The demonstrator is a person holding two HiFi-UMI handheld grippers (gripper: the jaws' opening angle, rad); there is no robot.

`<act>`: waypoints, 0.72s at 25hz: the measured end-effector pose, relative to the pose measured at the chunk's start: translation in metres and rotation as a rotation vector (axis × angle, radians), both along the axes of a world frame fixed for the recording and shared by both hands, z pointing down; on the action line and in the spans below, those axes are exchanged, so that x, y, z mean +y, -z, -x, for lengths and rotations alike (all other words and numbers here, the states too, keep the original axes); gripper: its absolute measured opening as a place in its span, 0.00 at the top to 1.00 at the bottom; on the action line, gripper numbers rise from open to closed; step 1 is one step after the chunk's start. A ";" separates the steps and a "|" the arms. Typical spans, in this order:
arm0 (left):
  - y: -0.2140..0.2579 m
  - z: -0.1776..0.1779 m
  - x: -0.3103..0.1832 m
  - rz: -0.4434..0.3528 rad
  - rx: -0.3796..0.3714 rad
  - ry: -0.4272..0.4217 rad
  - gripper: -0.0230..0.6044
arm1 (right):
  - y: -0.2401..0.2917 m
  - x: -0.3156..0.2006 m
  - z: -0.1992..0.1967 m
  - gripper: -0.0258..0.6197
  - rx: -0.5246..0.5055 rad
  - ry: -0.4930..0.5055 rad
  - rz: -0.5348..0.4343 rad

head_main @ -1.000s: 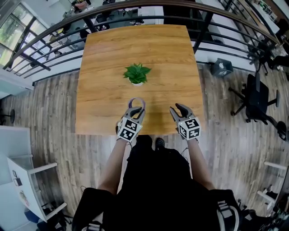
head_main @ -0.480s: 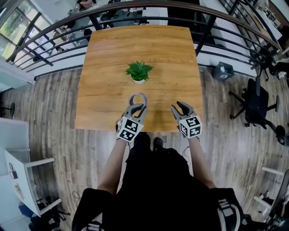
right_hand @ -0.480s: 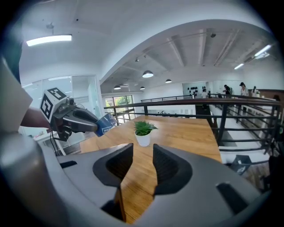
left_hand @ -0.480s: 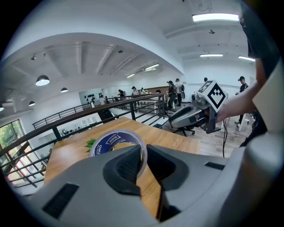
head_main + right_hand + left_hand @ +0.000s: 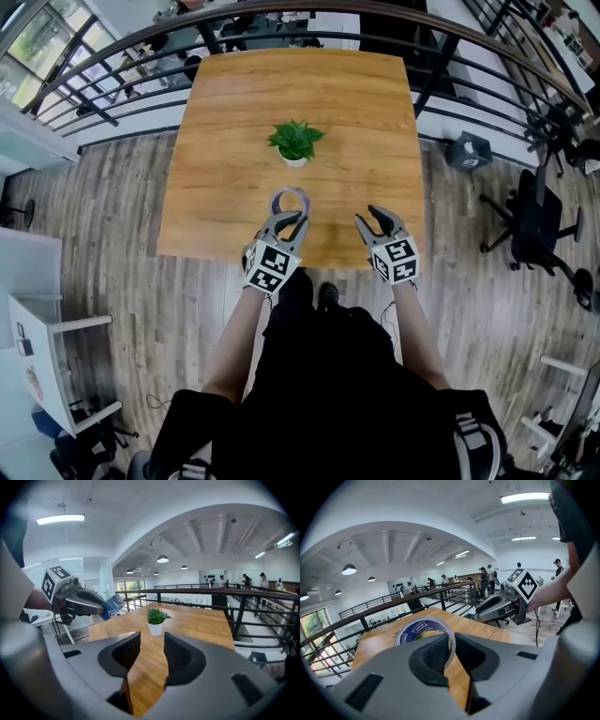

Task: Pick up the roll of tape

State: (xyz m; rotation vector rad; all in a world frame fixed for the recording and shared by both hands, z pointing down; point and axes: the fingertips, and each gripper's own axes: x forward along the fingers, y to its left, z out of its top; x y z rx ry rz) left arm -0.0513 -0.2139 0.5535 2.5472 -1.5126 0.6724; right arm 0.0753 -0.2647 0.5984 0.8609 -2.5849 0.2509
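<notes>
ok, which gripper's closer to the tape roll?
Left. The left gripper has its jaws clamped on the tape roll; the right gripper sits off to its right, jaws apart, empty.

The roll of tape (image 5: 423, 626) between the jaws of the left gripper (image 5: 451, 643) carries a blue label (image 5: 408, 633); its white print is illegible.

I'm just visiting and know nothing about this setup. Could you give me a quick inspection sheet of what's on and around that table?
Surface: wooden table, plain top.
Job's things: roll of tape, pinched by its wall in the left gripper.
Clutter: small potted plant mid-table.
Grippers: left shut on the tape; right gripper open, nothing between its jaws.
Cables: thin cable hanging below the right gripper.
Surroundings: railing beyond the table, office chair to one side.
</notes>
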 end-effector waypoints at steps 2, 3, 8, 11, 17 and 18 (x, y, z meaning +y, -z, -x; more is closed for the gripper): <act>-0.001 0.001 0.003 0.003 -0.003 0.010 0.87 | 0.000 0.001 0.000 0.73 0.002 0.004 -0.001; -0.001 0.002 0.005 0.003 -0.003 0.013 0.87 | 0.000 0.001 0.000 0.73 0.003 0.006 -0.001; -0.003 0.008 0.011 0.002 -0.009 0.027 0.87 | -0.001 -0.001 0.000 0.72 0.007 0.004 0.007; -0.008 0.011 0.012 0.009 -0.008 0.037 0.87 | 0.000 -0.002 0.000 0.72 0.009 0.001 0.002; -0.011 0.012 0.007 0.016 -0.004 0.031 0.87 | -0.003 -0.007 0.002 0.72 0.013 -0.010 0.009; -0.010 0.013 0.006 0.016 -0.005 0.031 0.87 | -0.004 -0.007 0.003 0.72 0.012 -0.010 0.011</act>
